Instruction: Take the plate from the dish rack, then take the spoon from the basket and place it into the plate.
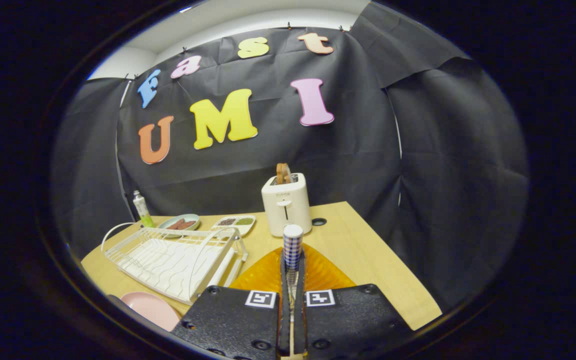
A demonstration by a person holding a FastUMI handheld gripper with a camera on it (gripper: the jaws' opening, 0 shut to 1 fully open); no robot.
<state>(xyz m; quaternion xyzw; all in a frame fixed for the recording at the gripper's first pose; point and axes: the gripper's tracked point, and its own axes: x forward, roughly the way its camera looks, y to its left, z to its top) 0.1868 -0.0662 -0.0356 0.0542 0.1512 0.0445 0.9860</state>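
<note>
My gripper [292, 265] is shut on the spoon [292, 242], whose blue-and-white checked handle sticks up from between the two fingers; its bowl is hidden. Right under and just ahead of the fingers lies an orange ribbed dish [318, 272] on the wooden table. Left of the fingers stands the white wire dish rack [173, 260], with nothing in its slots. A pink plate [150, 307] lies on the table in front of the rack, close to the left finger's base.
Beyond the fingers stands a white toaster [286, 202] with bread in its slot. Behind the rack are a small plate of sausages [179, 222], a two-part dish [236, 222] and a green bottle [141, 207]. The table's right edge [393, 260] runs close by.
</note>
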